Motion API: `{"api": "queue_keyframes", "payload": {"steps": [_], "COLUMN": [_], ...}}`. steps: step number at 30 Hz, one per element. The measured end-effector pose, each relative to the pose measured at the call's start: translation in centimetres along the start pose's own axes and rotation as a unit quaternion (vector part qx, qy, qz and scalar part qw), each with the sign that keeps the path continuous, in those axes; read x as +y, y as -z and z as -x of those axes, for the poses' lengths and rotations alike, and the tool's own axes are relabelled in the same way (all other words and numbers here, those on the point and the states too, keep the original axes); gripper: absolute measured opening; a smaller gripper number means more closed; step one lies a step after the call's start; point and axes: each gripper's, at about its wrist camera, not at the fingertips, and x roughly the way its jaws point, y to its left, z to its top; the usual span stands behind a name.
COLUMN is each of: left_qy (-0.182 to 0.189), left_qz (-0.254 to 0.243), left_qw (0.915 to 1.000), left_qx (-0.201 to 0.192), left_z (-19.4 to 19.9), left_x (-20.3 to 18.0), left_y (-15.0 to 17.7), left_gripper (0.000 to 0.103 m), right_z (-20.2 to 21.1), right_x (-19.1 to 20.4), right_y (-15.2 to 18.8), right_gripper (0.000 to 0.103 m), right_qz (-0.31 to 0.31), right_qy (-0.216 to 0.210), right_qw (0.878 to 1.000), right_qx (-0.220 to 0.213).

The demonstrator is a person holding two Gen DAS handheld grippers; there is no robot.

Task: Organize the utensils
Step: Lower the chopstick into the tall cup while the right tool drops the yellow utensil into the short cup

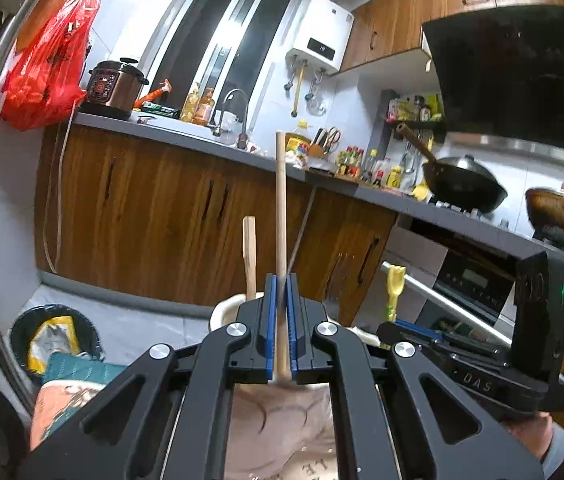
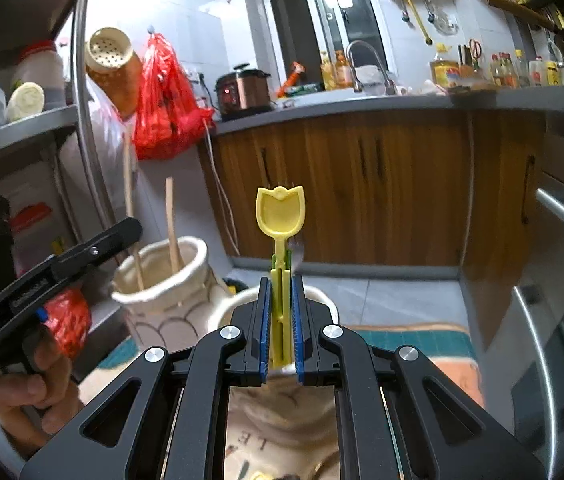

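Item: my left tool (image 1: 281, 304) clamps a wooden stick (image 1: 280, 208) upright, long axis vertical, directly over the cream holder (image 2: 162, 276); my right tool (image 2: 281, 304) grips the yellow spoon (image 2: 281, 210) upright above a second pot (image 2: 322, 300).

**Left gripper clamped on a wooden stick**

Your left gripper (image 1: 281, 280) has its blue pads (image 1: 270, 328) closed on a long wooden stick (image 1: 281, 208), which stands upright between them. Just left of it, a shorter wooden utensil (image 1: 249, 256) rises from the cream holder (image 1: 224, 308) below the jaws. To your right, the other gripper (image 1: 406, 326) carries a yellow utensil (image 1: 395, 292). Beyond them run the wooden cabinets (image 1: 154, 208) and the grey counter (image 1: 186, 136), with a black wok (image 1: 462, 184) on the stove.
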Motion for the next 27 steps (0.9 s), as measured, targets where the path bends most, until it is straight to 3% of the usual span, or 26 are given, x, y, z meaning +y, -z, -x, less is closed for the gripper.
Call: {"api": "queue_keyframes", "payload": {"steps": [9,17,27], "left_qy": [-0.06,-0.074,-0.075], "left_qz": [-0.041,-0.037,-0.057], "left_qw": [0.9942,0.9916,0.9901], "left_qx": [0.079,0.099,0.104], "left_z": [-2.1,-2.9,-2.3], "left_x": [-1.6,-1.1,-1.6], "left_y": [-0.3,-0.9,-0.8], "left_gripper": [0.005,0.005,0.005], "right_z": [-2.7,-4.1,-3.7], "right_x": [0.9,1.3,1.7], "right_y": [-0.3,-0.5,-0.2], "right_gripper": [0.011,0.011,0.012], "right_qz": [0.012,0.02,0.026], "right_qy": [0.015,0.026,0.033], "right_qw": [0.998,0.996,0.996], "right_qx": [0.058,0.085,0.084]}}
